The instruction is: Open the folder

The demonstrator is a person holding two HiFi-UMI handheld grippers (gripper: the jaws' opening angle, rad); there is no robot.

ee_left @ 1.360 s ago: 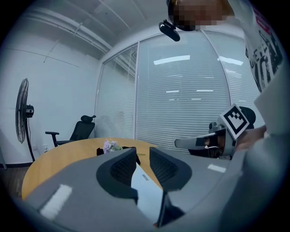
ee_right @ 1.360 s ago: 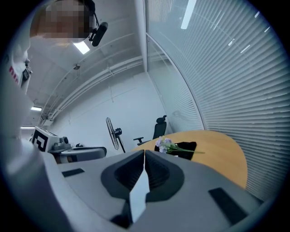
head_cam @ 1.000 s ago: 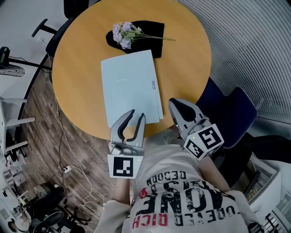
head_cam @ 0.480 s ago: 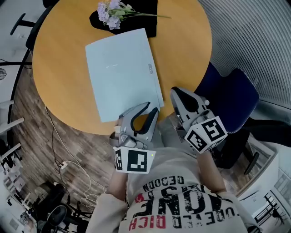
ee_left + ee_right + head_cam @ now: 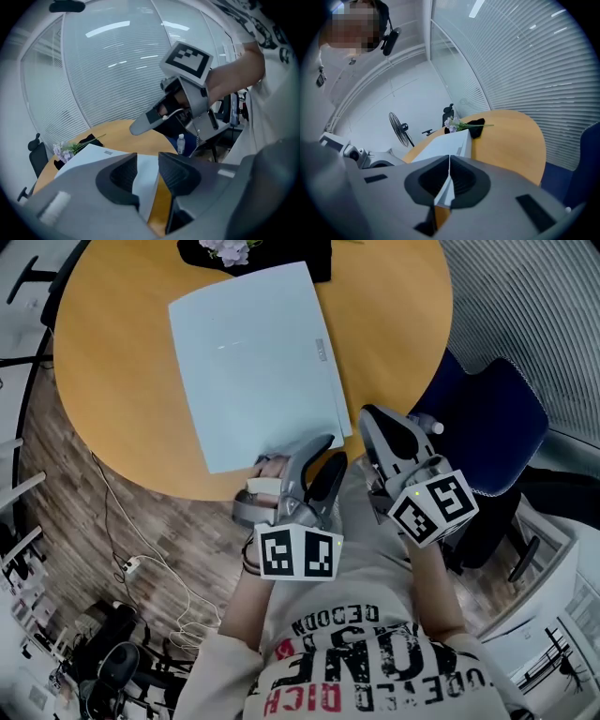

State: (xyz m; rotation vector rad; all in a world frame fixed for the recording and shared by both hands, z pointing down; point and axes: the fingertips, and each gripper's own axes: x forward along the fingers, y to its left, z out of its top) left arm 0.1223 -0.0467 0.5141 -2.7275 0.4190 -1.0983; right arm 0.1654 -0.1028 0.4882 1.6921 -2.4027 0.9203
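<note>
head view: pale folder [image 5: 253, 352] is laid closed on the round table [image 5: 112, 362]; left gripper [image 5: 330, 448] is held at its near right corner, right gripper [image 5: 373, 420] just right. left gripper view: jaws are parted, just been opening, folder corner seen between, unpressed. right gripper view: jaws are shut together, empty.

Table [image 5: 112, 390] with folder [image 5: 253, 362], black cloth [image 5: 319, 254]

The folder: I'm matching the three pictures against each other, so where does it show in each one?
Head view: folder upper centre, flat on the round table.
Left gripper view: folder lower left, running on behind the jaws.
Right gripper view: folder centre, just above the jaws.
Shared landmark: purple flowers at its far edge, in all three views.
</note>
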